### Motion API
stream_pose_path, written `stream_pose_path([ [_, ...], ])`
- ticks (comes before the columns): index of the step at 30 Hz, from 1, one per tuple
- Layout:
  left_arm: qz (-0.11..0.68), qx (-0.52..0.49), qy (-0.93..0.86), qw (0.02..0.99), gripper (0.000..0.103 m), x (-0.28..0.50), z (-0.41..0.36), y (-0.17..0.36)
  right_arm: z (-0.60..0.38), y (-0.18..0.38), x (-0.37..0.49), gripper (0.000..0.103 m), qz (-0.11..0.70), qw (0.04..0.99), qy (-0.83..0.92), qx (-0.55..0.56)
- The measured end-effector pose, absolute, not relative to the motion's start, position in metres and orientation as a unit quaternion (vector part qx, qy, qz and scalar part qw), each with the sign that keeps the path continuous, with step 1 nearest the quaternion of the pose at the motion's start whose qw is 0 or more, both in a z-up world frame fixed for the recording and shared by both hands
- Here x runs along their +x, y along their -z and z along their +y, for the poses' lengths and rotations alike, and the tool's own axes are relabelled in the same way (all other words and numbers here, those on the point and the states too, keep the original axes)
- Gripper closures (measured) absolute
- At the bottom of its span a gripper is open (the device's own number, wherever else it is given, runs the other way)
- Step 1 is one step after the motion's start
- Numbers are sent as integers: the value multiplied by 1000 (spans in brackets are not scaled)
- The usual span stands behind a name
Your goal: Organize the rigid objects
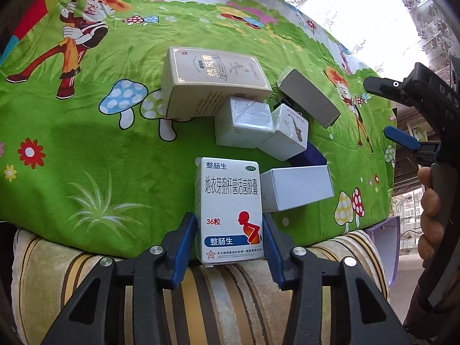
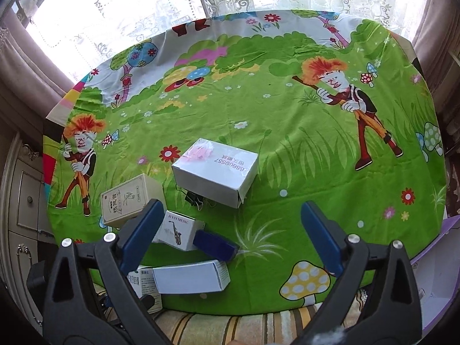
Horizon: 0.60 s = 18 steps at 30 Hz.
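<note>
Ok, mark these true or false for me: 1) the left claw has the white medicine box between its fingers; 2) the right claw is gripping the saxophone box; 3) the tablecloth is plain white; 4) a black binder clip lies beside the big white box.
1) True: the left claw flanks the upright white medicine box, pads against its sides.
2) False: the right claw is wide open and holds nothing; the saxophone box lies on the cloth.
3) False: the tablecloth is green with cartoon prints.
4) True: the binder clip sits at the big white box's near edge.
</note>
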State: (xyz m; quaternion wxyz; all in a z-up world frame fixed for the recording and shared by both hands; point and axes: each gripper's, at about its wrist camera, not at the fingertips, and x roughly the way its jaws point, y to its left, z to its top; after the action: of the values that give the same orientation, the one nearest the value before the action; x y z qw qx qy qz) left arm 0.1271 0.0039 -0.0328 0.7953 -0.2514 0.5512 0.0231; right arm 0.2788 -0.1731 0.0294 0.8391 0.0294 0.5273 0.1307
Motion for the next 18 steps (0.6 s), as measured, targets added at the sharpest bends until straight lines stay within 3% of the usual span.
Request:
stream_pose_path([
  [7,482,-267,-34,834,56,122,20,8,-152,-7,310,3,562,818,-111,51],
  [18,438,-298,-43,847,56,118,38,3,-123,16,333,1,581,808,-77,58],
])
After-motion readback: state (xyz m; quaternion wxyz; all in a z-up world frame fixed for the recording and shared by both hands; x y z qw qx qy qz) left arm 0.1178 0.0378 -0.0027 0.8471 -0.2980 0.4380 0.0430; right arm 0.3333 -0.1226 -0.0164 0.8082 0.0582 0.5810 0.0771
